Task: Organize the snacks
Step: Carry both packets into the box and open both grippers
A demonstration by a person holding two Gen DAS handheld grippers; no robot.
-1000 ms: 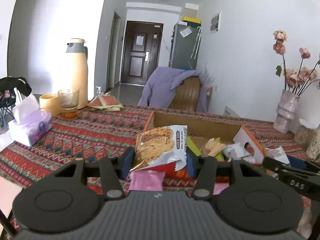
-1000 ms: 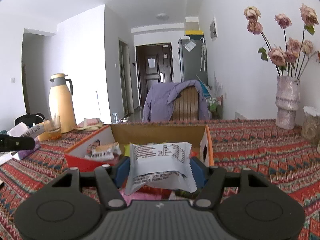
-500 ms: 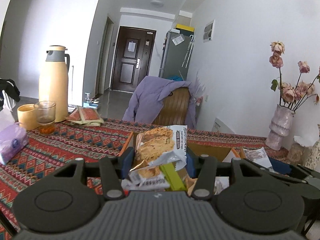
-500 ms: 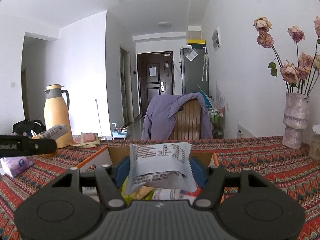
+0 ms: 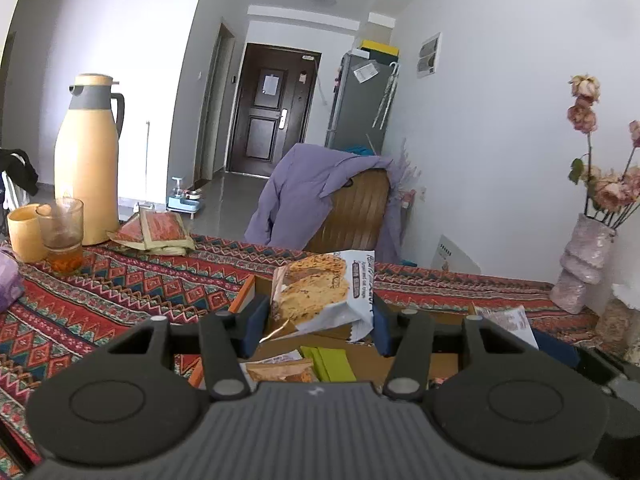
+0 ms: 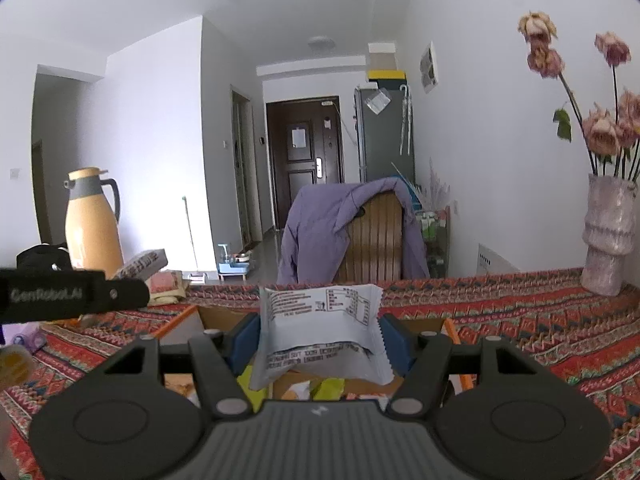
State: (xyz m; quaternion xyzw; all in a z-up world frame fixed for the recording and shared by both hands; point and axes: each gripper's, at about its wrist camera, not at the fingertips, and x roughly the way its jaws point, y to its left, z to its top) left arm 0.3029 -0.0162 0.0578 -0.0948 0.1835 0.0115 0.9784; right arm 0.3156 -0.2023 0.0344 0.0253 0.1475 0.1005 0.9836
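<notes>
Your left claw [image 5: 316,326] is clamped on a cookie pack [image 5: 320,292], held up over the open box [image 5: 244,294] on the patterned tabletop [image 5: 120,292]; inside the box under it lie a green bar [image 5: 326,364] and a tan packet [image 5: 280,370]. Your right claw [image 6: 320,340] is clamped on a white pack [image 6: 320,332], printed back facing the camera, also above the box [image 6: 180,320], with the other tool's black bar [image 6: 72,294] at left. A thermos [image 5: 86,164], a glass [image 5: 62,236] and a vase [image 5: 584,262] stand well apart from the box.
</notes>
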